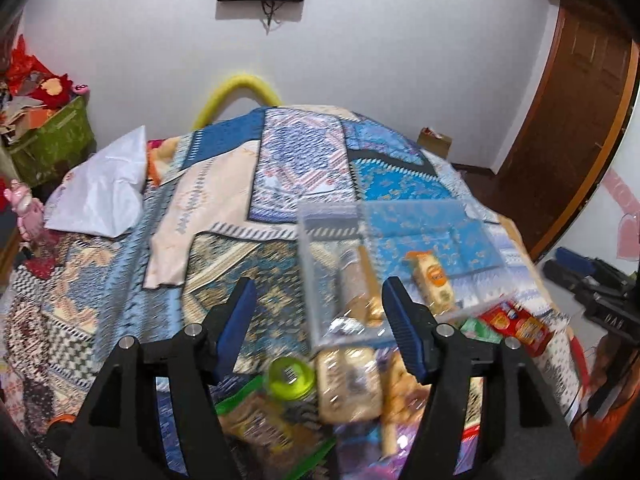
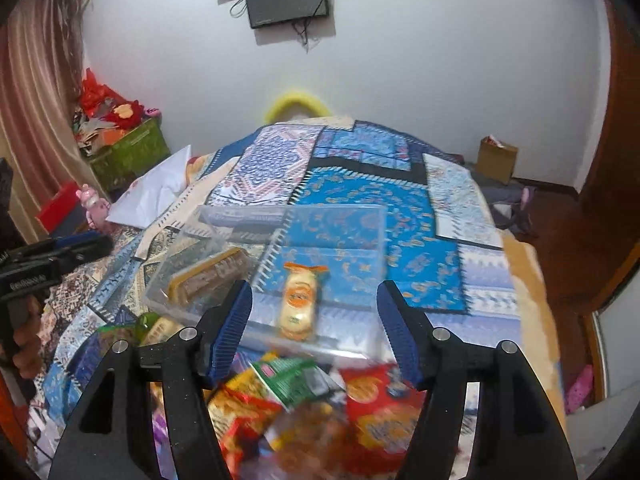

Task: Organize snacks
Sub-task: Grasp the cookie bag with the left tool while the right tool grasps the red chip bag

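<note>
On the patterned bedspread (image 2: 400,208), a clear plastic container (image 2: 332,240) is seen just beyond a loose heap of snack packets (image 2: 320,392); one yellow wrapped snack (image 2: 300,300) lies inside it. Both the left gripper (image 1: 320,312) and right gripper (image 2: 316,320) are held wide apart and empty. The packets are judged light, crinkly and slippery; a grasp across a flat packet edge is advised.

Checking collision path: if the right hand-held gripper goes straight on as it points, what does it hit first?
Probably the yellow snack packet in the clear plastic box, centred between the open fingers of the right hand-held gripper. The box's near wall may come first; depth is unclear and the picture is blurred.
</note>
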